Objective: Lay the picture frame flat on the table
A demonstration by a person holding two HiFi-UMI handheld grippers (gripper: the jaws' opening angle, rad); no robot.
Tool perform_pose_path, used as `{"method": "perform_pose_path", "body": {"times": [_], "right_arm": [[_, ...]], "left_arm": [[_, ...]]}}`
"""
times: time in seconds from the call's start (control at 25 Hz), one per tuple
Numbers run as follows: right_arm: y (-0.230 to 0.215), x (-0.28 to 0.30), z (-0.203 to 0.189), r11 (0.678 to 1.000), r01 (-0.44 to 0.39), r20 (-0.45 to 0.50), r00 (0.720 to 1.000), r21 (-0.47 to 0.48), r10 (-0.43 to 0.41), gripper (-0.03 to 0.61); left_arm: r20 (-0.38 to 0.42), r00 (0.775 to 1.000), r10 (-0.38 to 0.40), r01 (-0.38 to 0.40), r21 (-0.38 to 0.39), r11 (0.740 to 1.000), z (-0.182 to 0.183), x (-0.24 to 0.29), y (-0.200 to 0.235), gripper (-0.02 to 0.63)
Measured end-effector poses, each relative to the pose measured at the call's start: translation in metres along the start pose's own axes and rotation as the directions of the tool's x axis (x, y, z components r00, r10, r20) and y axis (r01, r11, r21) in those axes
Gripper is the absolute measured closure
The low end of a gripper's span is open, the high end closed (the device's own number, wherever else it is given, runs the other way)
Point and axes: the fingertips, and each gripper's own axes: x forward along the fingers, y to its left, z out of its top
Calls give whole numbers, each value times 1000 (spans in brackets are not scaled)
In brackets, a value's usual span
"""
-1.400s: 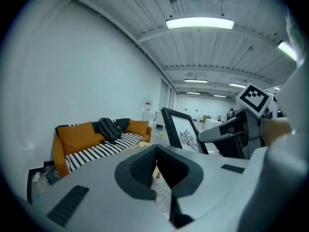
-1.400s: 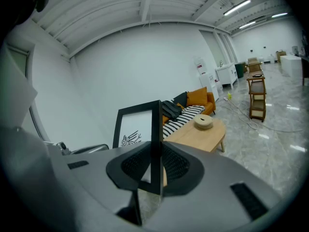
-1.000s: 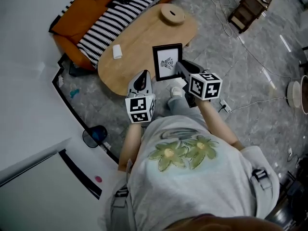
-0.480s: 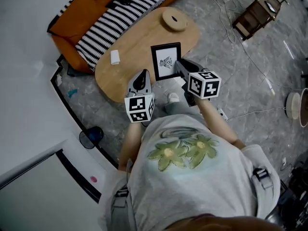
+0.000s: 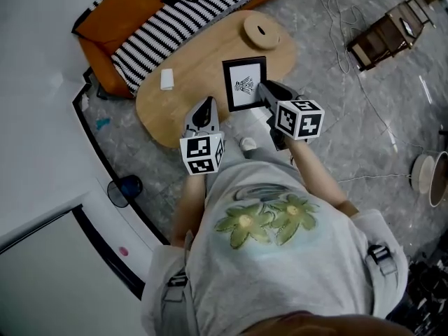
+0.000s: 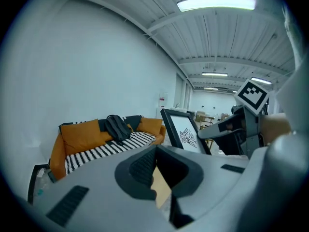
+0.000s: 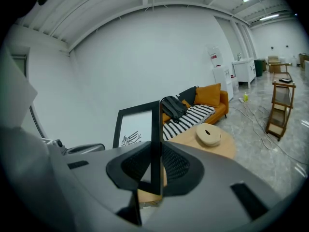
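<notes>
Wooden table (image 5: pixel 183 89) spreads beneath both your grippers, with a striped sofa (image 5: pixel 168 21) beyond. Your right gripper (image 5: pixel 268 95) is clamped on the frame (image 5: pixel 244 84) at its right edge — the frame stands upright, reaching left from those jaws. Your left gripper (image 5: pixel 205 112) hangs left of the frame, apart from it — jaws slightly parted, nothing between them.

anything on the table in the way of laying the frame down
Nothing visible. The right gripper holds the frame by its edge over bare table; the white block and the disc lie apart from it.
</notes>
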Motion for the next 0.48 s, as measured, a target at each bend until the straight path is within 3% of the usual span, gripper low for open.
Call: {"method": "perform_pose_path", "body": {"times": [0.48], "right_arm": [[1, 26, 7, 1000, -21, -6, 1000, 13, 21, 503]], "left_arm": [[-43, 999, -5, 4, -16, 1000, -10, 18, 18, 598]]}}
